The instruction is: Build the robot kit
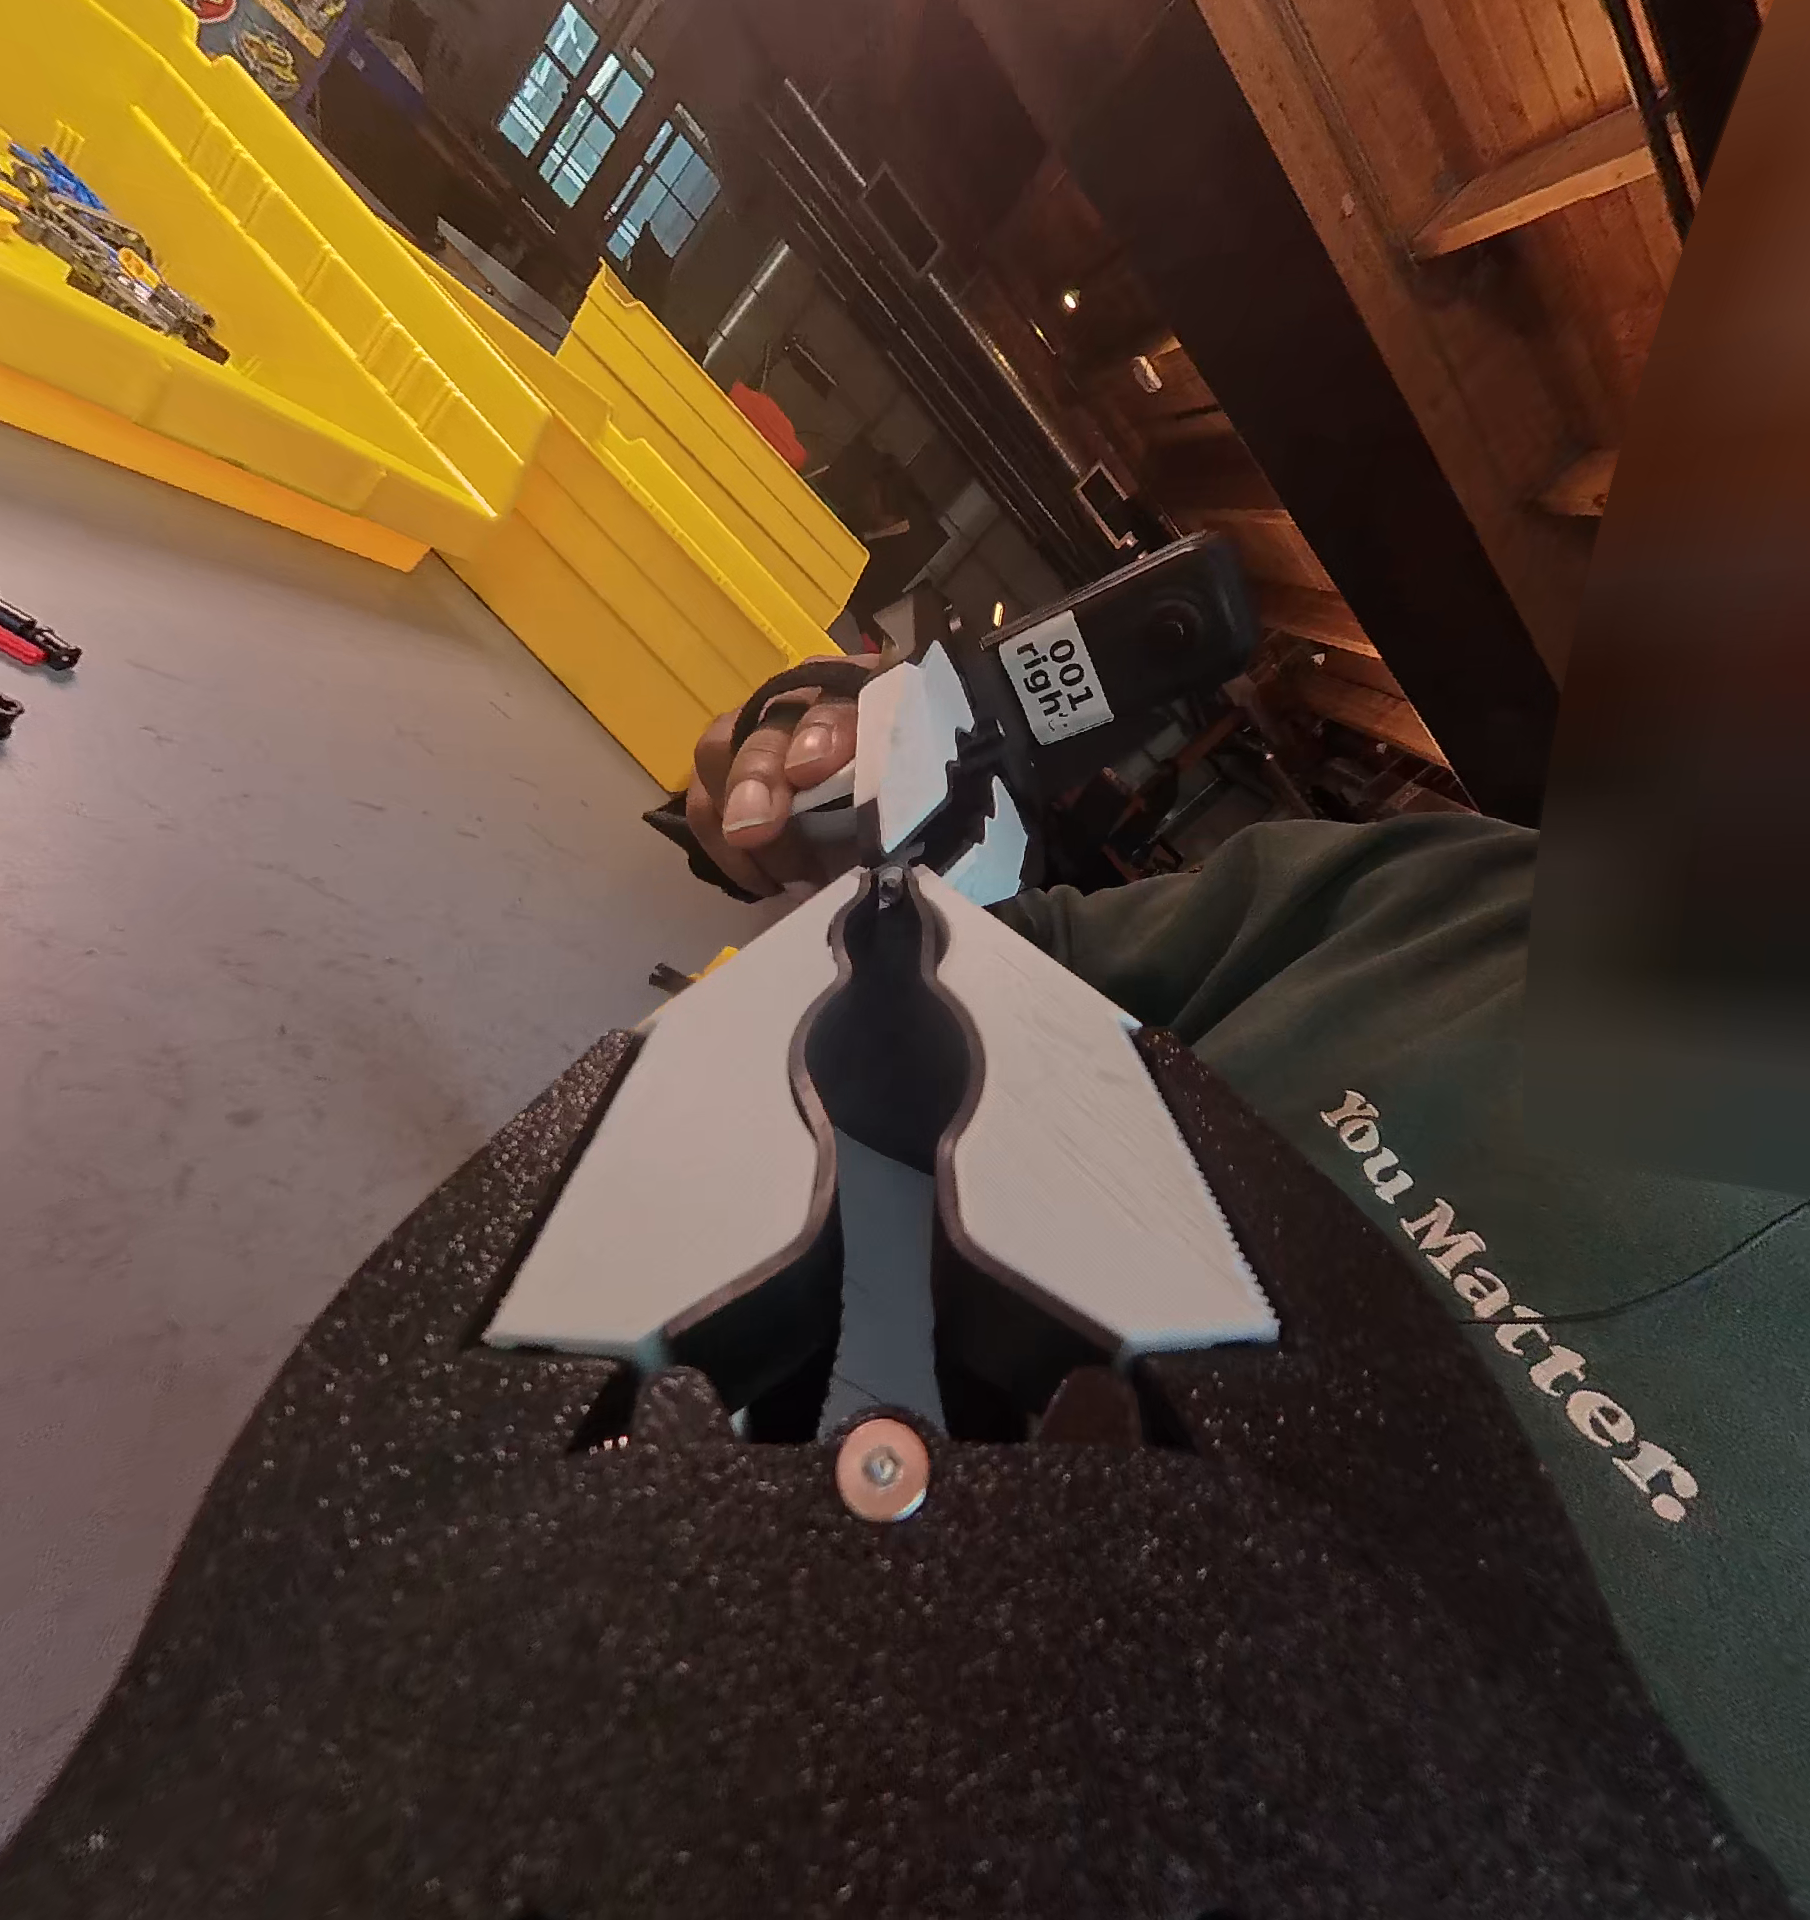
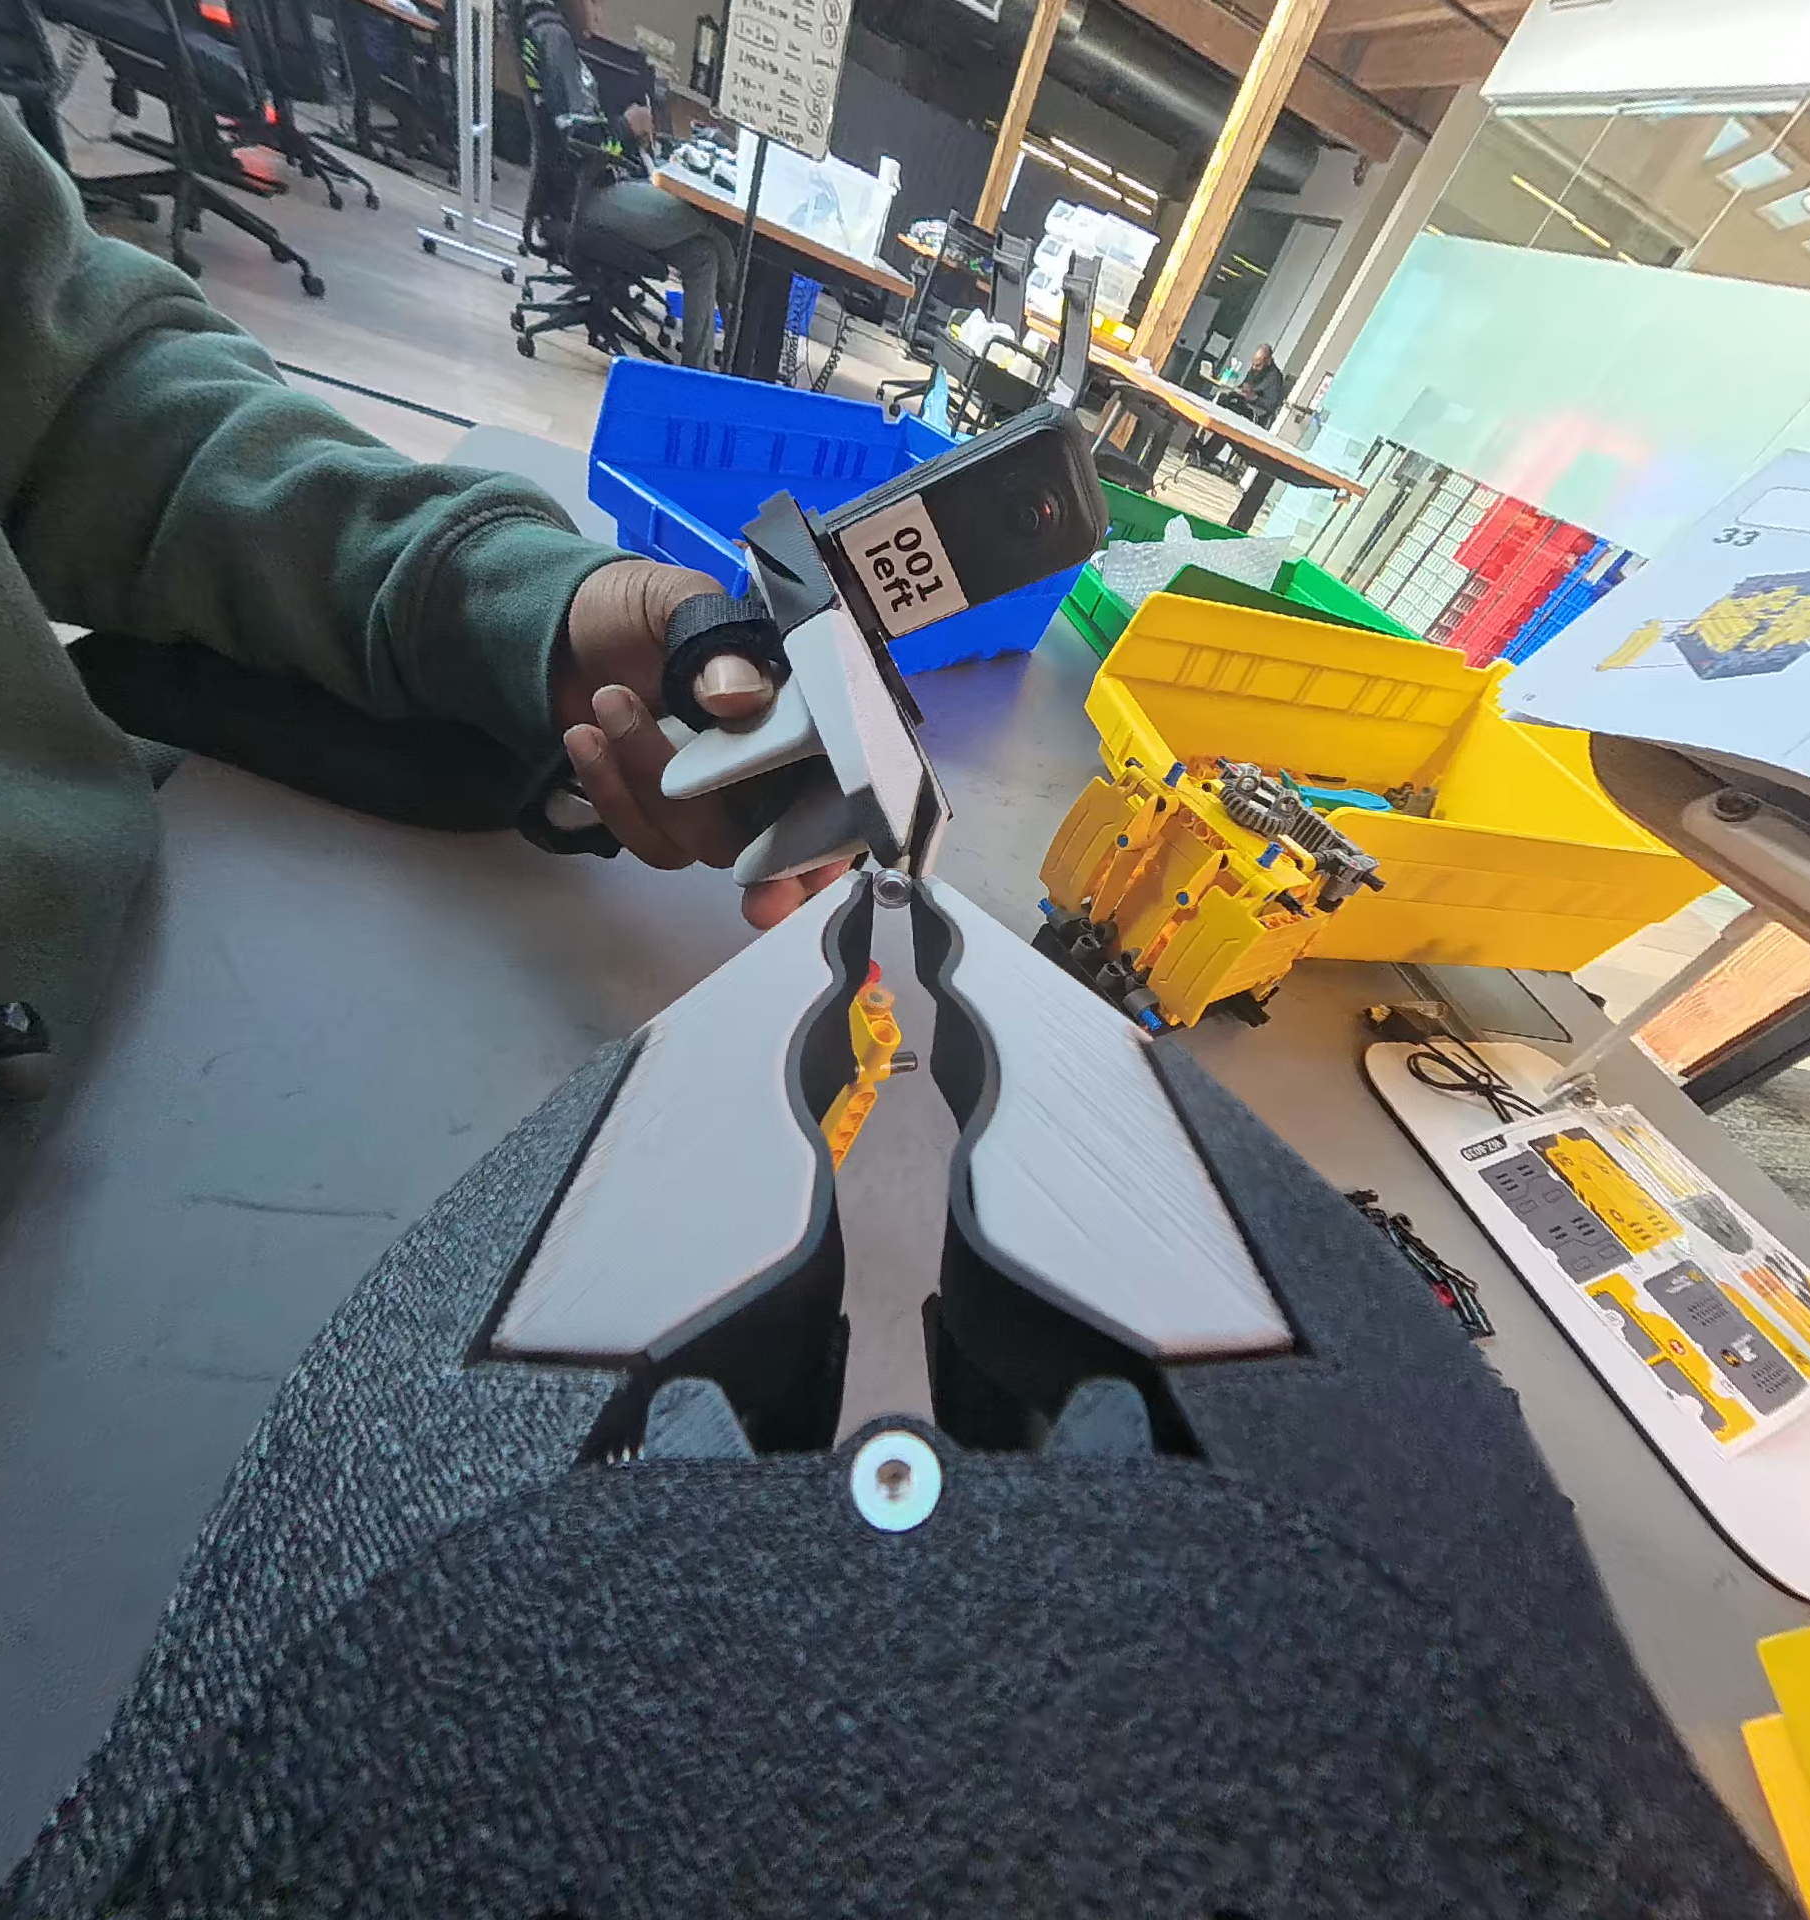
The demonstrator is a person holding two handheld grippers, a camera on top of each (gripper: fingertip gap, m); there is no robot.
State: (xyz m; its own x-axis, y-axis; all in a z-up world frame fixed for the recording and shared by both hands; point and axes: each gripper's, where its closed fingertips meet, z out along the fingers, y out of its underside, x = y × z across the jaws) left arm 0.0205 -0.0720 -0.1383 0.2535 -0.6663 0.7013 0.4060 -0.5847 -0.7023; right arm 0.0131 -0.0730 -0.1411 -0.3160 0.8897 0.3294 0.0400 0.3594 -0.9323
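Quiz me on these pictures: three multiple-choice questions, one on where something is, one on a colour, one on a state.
1. The yellow model stands
A. inside the blue bin
B. on the table by the yellow bin
C. on a chair

2. In the right wrist view, the bin just behind the left claw is
A. blue
B. red
C. white

3. The left claw is
A. wide open
B. lying flat on the table
C. shut on a small part

Answers:
1 B: the model sits on the table in front of the yellow bin.
2 A: the blue bin shows behind it.
3 C: the left claw pinches a small part at its tips.
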